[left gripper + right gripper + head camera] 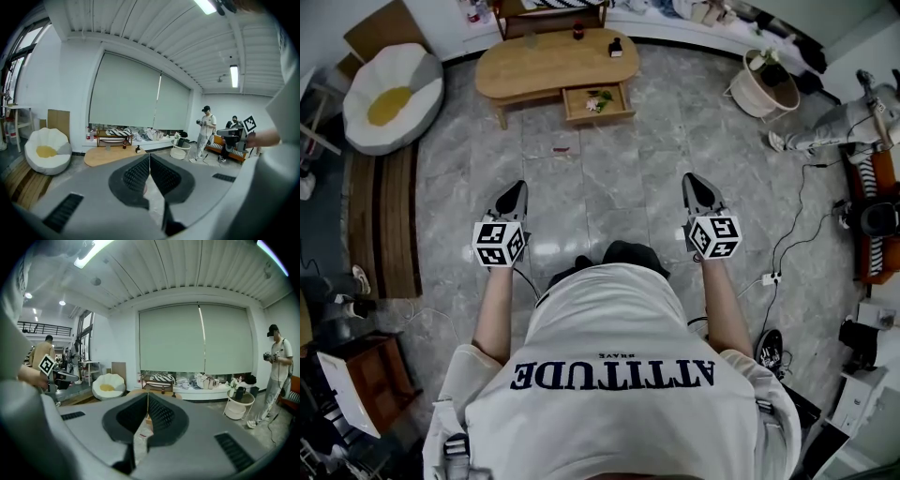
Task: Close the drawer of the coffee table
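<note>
- A white-and-yellow beanbag (pixel 394 94) is sitting at the far left of the floor, clear of the task.
- The left gripper (pixel 520 186) is hovering over bare floor and pointing toward the table. Its jaws are pressing together with nothing between them, as the left gripper view shows.
- The coffee table (pixel 534 61) is standing across the room, well apart from both grippers, with two small bottles (pixel 615 47) near its back edge.
- The drawer (pixel 598 101) is hanging open from the table's front edge, toward its right end, with small things lying inside, one of them looking like flowers.
- The right gripper (pixel 690 178) is hovering level with the left one, also aimed at the table, its jaws closed on nothing.
- A round white side table (pixel 766 82) is standing near the table's right end.
- By my reading, the task is only beginning. The person is facing the table but nothing is touching the drawer. The whole approach and the push on the drawer front are remaining.
</note>
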Action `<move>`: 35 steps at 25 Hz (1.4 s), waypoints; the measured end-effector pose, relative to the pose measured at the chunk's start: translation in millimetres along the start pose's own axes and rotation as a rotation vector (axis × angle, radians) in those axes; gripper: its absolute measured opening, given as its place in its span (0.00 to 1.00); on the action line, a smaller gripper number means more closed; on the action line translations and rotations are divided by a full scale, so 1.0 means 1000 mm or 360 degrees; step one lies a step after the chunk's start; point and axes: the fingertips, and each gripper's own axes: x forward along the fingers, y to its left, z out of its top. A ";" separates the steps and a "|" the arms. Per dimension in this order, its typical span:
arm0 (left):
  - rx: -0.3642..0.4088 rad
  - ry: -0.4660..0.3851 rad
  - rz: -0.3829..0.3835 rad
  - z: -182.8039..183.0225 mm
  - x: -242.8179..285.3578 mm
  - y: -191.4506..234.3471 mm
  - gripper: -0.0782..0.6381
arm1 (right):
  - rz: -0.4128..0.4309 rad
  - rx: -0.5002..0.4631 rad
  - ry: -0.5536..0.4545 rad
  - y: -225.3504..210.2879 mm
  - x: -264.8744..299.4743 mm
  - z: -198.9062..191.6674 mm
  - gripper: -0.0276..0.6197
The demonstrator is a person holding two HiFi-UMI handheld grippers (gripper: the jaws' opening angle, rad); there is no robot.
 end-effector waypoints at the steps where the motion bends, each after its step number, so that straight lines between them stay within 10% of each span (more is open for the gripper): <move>1: 0.0002 -0.0001 -0.0007 0.001 0.001 0.002 0.14 | -0.0002 -0.0001 0.0003 0.002 0.003 0.000 0.07; 35: -0.0007 0.0070 0.0044 0.020 0.089 0.057 0.14 | 0.0033 0.0059 0.0099 -0.029 0.118 0.000 0.07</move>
